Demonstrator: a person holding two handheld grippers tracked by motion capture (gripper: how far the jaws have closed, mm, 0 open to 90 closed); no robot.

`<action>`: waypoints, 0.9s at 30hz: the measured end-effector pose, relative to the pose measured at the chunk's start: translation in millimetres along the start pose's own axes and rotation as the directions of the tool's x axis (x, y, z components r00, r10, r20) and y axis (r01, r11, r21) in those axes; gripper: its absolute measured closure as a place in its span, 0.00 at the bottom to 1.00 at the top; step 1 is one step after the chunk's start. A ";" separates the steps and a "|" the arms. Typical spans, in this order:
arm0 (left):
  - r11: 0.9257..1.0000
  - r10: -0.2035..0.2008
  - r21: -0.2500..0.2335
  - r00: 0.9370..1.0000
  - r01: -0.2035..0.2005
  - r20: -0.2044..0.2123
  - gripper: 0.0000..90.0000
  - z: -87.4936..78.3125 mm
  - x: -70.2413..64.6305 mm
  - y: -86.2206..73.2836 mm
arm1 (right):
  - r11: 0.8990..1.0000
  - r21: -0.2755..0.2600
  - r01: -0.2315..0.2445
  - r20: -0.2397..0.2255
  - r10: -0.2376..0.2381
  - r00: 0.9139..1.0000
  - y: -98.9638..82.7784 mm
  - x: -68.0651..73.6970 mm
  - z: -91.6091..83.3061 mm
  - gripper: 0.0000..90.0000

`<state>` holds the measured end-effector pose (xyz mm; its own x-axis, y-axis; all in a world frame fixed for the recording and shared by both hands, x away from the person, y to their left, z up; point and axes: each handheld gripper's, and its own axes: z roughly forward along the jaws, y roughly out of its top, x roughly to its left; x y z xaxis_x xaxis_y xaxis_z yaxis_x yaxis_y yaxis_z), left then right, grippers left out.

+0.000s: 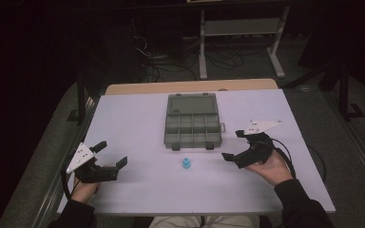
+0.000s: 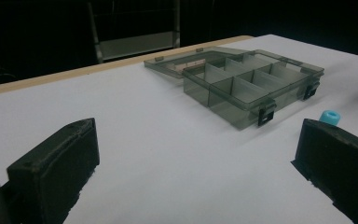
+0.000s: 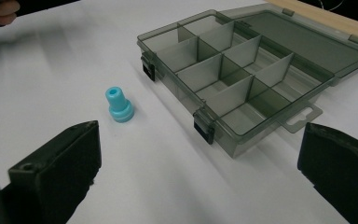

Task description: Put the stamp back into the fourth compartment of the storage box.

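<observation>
While both hands rest low at the near side of the white table (image 1: 138, 118), the small light-blue plastic peg with a wider round base (image 1: 186, 163) stands upright on the bare tabletop between them, just in front of the near wall of the smoky grey transparent plastic compartment box (image 1: 192, 129). That box sits near the middle of the table with its hinged lid (image 1: 192, 104) folded flat open on the far side, its divided compartments showing nothing inside. At the person's left, the left gripper (image 1: 112, 154) lies with its jaws spread wide and nothing between them, well apart from the peg. At the other side, the right gripper (image 1: 235, 145) is likewise released, jaws gaping, empty, and pointed toward the peg and box.
</observation>
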<state>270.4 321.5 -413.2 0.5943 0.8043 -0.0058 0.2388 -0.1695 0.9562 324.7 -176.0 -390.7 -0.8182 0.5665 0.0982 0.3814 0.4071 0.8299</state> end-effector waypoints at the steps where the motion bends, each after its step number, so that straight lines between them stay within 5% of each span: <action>1: 1.000 0.000 0.000 1.000 0.000 0.001 0.00 0.1 0.0 0.0 | 1.000 0.001 0.004 -0.002 -0.004 1.000 0.2 0.3 1.2 0.00; 27: 1.000 0.001 -0.002 1.000 -0.001 0.002 0.00 0.1 0.0 0.1 | 0.997 0.056 0.044 -0.060 -0.040 0.997 9.5 12.7 29.5 0.00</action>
<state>270.4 321.4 -413.2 0.5964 0.8027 -0.0054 0.2368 -0.1695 0.9567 330.7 -143.9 -397.8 -0.8574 0.5053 0.0979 0.3690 0.4710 0.8012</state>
